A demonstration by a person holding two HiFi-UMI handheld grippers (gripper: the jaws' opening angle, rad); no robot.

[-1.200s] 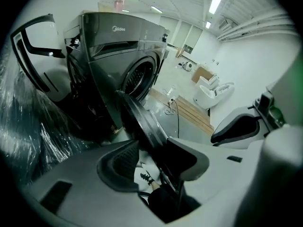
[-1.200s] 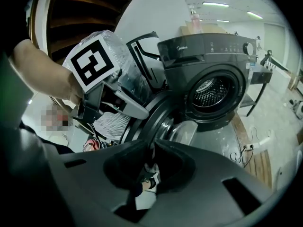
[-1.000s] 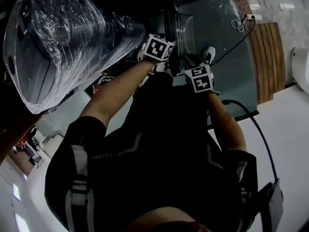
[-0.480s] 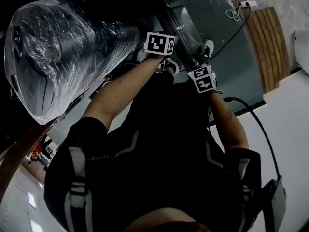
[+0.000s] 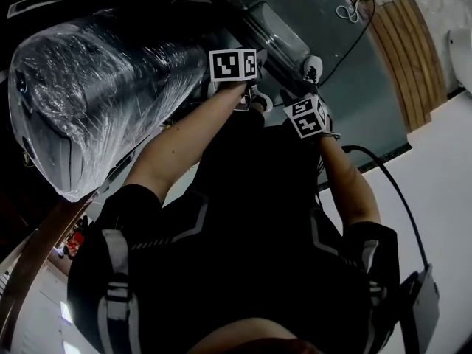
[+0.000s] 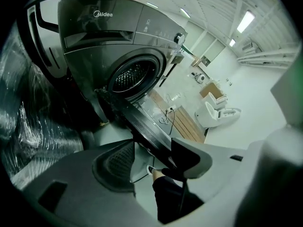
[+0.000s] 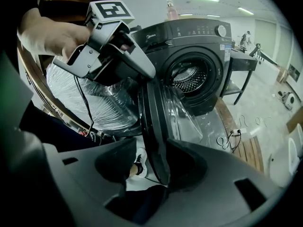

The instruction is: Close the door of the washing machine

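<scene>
The door (image 7: 154, 122) of the washing machine (image 7: 199, 37) is not closed: it stands swung well out from the front panel, seen edge-on in the right gripper view, with the open drum (image 7: 189, 77) at 1 o'clock from it and well apart from its free rim. Both tools are on that rim. The left gripper (image 6: 154, 162) takes it higher up, its fingers (image 6: 189, 155) closed in on the dark edge from both sides; the right gripper (image 7: 154, 167) takes it lower down, its fingers (image 7: 189, 167) pinching the same edge, though a thin sliver of light shows at 9 o'clock of the rim, so the hold may be light. By my reading the grasp is made and the whole swing is left: the door has to travel back through its arc toward 1 o'clock, meet the opening and be pressed until the latch catches. Around it, a large plastic-wrapped bulk (image 5: 96, 87) sits at 9 o'clock of the door, the person's shoe (image 7: 138, 161) shows on the floor (image 7: 265, 103) just under the rim, and a cable (image 7: 232, 138) lies on wooden boards (image 5: 402, 50) at 4 o'clock, clear of the door's path as far as I can judge
</scene>
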